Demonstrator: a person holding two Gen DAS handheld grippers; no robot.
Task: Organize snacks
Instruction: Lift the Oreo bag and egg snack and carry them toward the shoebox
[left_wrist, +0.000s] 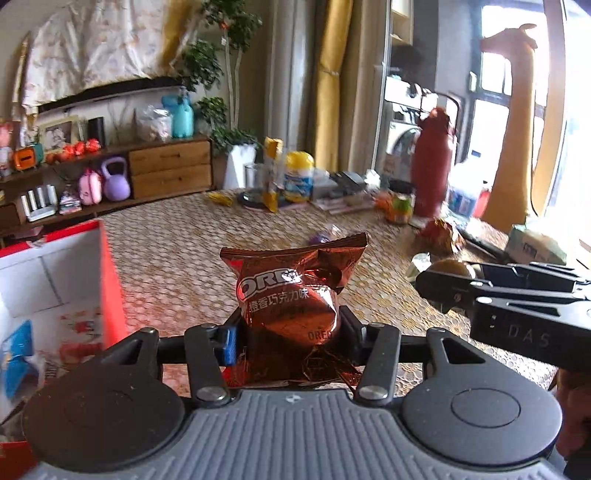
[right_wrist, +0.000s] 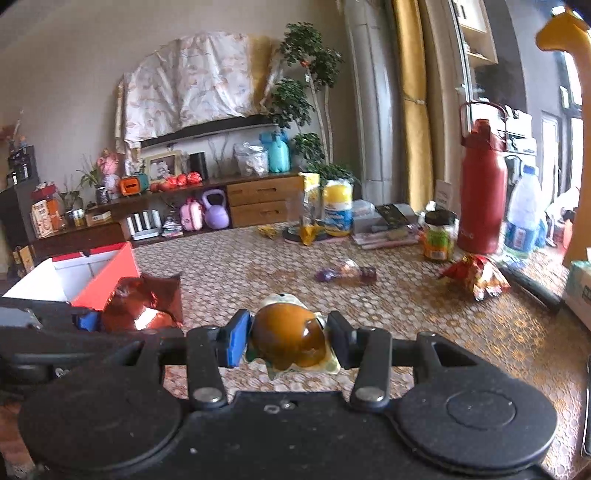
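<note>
A: What surface, what room?

B: A table (right_wrist: 236, 273) under a gold honeycomb-patterned cloth fills the middle of both views. Behind it, upper left, a living-room wall: a low wooden cabinet (right_wrist: 264, 203) with two drawers, a potted tree (right_wrist: 306, 74), a purple kettlebell (right_wrist: 215, 214), a cloth-draped screen.

A: The count?

B: Two grippers. The left gripper (left_wrist: 290, 334) pinches a brown Oreo pack (left_wrist: 291, 291), crumpled between its pads, at lower centre of the left view. The right gripper (right_wrist: 288, 343) is pressed onto a brown egg (right_wrist: 286, 341) in a clear wrapper, lower centre of the right view. Both snacks are off the cloth. Two more snacks lie loose: a purple-ended wrapper (right_wrist: 345, 275) mid-table and a red-and-gold bag (right_wrist: 476, 275) at right. One red flask (right_wrist: 482, 184), one water bottle (right_wrist: 524, 210), one jar (right_wrist: 439, 236) and one yellow-capped tub (right_wrist: 338, 210) stand along the far edge.

A: Containers?

B: One red box (left_wrist: 110, 273) with a white inside, open, at the left edge. The left view shows blue and red packets in it, too blurred to count.
</note>
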